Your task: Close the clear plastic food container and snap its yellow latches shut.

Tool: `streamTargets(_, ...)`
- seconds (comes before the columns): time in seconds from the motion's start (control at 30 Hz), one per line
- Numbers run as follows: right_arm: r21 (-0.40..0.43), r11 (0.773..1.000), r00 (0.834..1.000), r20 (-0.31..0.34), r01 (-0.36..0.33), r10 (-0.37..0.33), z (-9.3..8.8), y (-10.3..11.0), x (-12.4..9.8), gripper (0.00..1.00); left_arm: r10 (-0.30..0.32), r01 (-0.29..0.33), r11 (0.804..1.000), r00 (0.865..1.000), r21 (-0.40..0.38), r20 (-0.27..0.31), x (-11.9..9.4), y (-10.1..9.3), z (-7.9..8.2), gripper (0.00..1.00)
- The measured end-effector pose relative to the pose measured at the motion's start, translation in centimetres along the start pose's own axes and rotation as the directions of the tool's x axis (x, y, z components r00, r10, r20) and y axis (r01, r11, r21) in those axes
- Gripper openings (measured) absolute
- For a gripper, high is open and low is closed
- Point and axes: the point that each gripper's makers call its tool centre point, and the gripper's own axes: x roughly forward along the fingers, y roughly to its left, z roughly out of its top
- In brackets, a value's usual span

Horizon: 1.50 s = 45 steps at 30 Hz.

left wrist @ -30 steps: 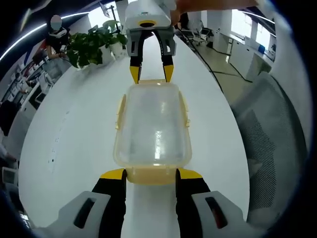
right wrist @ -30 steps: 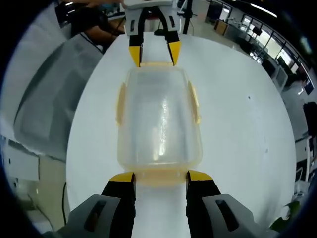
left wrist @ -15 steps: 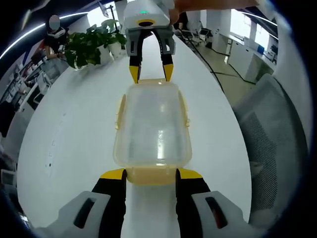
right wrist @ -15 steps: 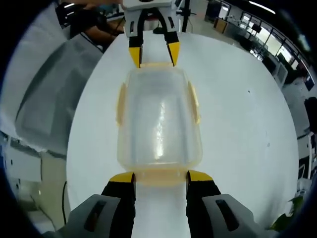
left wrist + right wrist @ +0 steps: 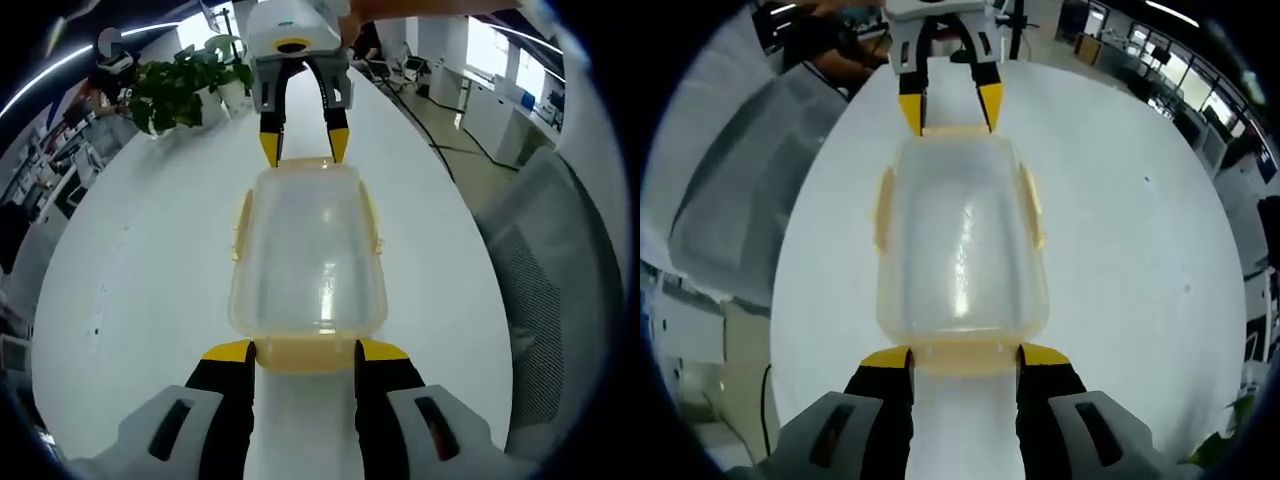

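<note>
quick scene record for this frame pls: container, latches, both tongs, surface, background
container: clear plastic food container, lid on, lying flat between the two tongs
end latches: near yellow latch sits between the left tongs' tips; far yellow latch between the right tongs' tips
side latches: side latch on each long edge, flared outward
left tongs: open, at one short end
right tongs: open, at the opposite end
surface: white table
background: potted plant, mesh office chair

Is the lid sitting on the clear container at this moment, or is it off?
On. The lid covers the container flush, rim to rim. Side latches appear flared outward; whether the end latches are snapped, I cannot tell.
</note>
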Motion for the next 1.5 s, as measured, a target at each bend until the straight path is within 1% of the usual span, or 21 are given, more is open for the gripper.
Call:
streamTargets(0.23, 0.013, 1.000, 1.000, 0.003, -0.004, 0.004, -0.3, 0.4, -0.1, 0.38, -0.007, 0.007, 1.000, 1.000, 0.003, 0.007, 0.2, -0.3, 0.2, 0.38)
streamTargets(0.4, 0.006, 1.000, 1.000, -0.009, 0.001, -0.001, -0.5, 0.7, -0.2, 0.39, -0.011, 0.011, 1.000, 1.000, 0.012, 0.010, 0.4, -0.5, 0.4, 0.38)
streamTargets(0.47, 0.023, 1.000, 1.000, 0.004, 0.003, -0.003, -0.6, 0.7, -0.2, 0.39, -0.004, 0.003, 1.000, 1.000, 0.019, 0.006, 0.5, -0.5, 0.3, 0.38)
streamTargets(0.67, 0.027, 1.000, 1.000, 0.014, 0.013, -0.013, -0.6, 0.8, -0.2, 0.39, -0.001, 0.001, 0.999, 1.000, 0.036, 0.009, 0.6, -0.4, 0.3, 0.39)
streamTargets(0.83, 0.052, 0.998, 1.000, 0.004, 0.016, -0.017, -0.8, 0.7, -0.2, 0.40, 0.003, -0.003, 0.999, 1.000, 0.035, 0.003, 0.7, -0.4, 0.3, 0.39)
streamTargets(0.87, 0.049, 0.999, 1.000, -0.016, 0.023, -0.022, -1.2, 0.7, -0.1, 0.41, 0.002, -0.002, 0.999, 1.000, 0.032, -0.002, 0.7, -0.4, 0.2, 0.40)
streamTargets(0.9, 0.054, 0.998, 1.000, -0.017, 0.019, -0.018, -1.3, 0.9, 0.0, 0.46, 0.000, 0.000, 1.000, 1.000, 0.029, -0.005, 0.7, -0.5, 0.1, 0.43)
streamTargets(0.97, 0.102, 0.995, 1.000, -0.001, 0.013, -0.013, -1.1, 1.2, -0.1, 0.51, 0.001, -0.001, 1.000, 1.000, 0.030, -0.005, 0.5, -0.6, 0.1, 0.46)
streamTargets(1.07, 0.097, 0.994, 0.999, 0.010, 0.042, -0.043, -1.0, 0.9, -0.9, 0.48, 0.006, -0.006, 1.000, 1.000, 0.020, -0.010, 0.1, -0.7, -0.2, 0.46)
streamTargets(1.1, 0.146, 0.988, 0.998, 0.030, 0.047, -0.052, -0.7, 1.0, -1.2, 0.49, 0.003, -0.003, 1.000, 1.000, -0.005, -0.005, -0.2, -0.8, -0.2, 0.46)
streamTargets(1.17, 0.171, 0.984, 0.997, 0.046, 0.052, -0.061, -0.6, 0.9, -1.8, 0.49, 0.014, -0.014, 0.999, 1.000, -0.038, 0.001, -0.5, -0.7, -0.2, 0.46)
streamTargets(1.2, 0.194, 0.979, 0.996, 0.048, 0.070, -0.081, -0.5, 0.8, -2.2, 0.49, 0.025, -0.024, 0.997, 1.000, -0.068, 0.009, -0.7, -0.7, -0.2, 0.45)
streamTargets(1.23, 0.228, 0.970, 0.994, 0.052, 0.080, -0.094, -0.4, 0.7, -2.5, 0.48, 0.032, -0.031, 0.995, 0.999, -0.100, 0.016, -0.8, -0.6, -0.1, 0.45)
streamTargets(1.27, 0.271, 0.960, 0.993, 0.070, 0.076, -0.099, -0.1, 0.9, -2.9, 0.48, 0.036, -0.030, 0.990, 0.999, -0.141, 0.039, -1.0, -0.7, 0.3, 0.45)
streamTargets(1.3, 0.300, 0.950, 0.990, 0.077, 0.086, -0.114, 0.0, 0.8, -3.1, 0.48, 0.048, -0.041, 0.985, 0.998, -0.165, 0.042, -1.1, -0.6, 0.3, 0.45)
streamTargets(1.33, 0.330, 0.938, 0.988, 0.072, 0.105, -0.136, 0.0, 0.5, -3.4, 0.47, 0.061, -0.049, 0.972, 0.997, -0.232, 0.046, -1.3, -0.6, 0.4, 0.45)
streamTargets(1.37, 0.359, 0.926, 0.987, 0.061, 0.114, -0.145, -0.2, 0.5, -3.5, 0.46, 0.068, -0.052, 0.963, 0.996, -0.266, 0.051, -1.2, -0.7, 0.6, 0.46)
streamTargets(1.4, 0.417, 0.902, 0.986, 0.070, 0.111, -0.153, 0.1, 0.5, -3.5, 0.46, 0.086, -0.081, 0.960, 0.996, -0.267, 0.007, -1.3, -0.5, 0.0, 0.45)
streamTargets(1.43, 0.458, 0.883, 0.983, 0.092, 0.098, -0.157, 0.5, 0.5, -3.5, 0.46, 0.094, -0.088, 0.952, 0.996, -0.294, 0.006, -1.1, -0.6, 0.0, 0.45)
streamTargets(1.47, 0.505, 0.857, 0.981, 0.093, 0.101, -0.170, 0.6, 0.4, -3.4, 0.45, 0.092, -0.078, 0.940, 0.995, -0.332, 0.028, -1.0, -0.7, 0.4, 0.45)
streamTargets(1.5, 0.527, 0.843, 0.979, 0.096, 0.105, -0.182, 0.7, 0.3, -3.5, 0.45, 0.098, -0.077, 0.921, 0.995, -0.383, 0.037, -0.9, -0.7, 0.6, 0.45)
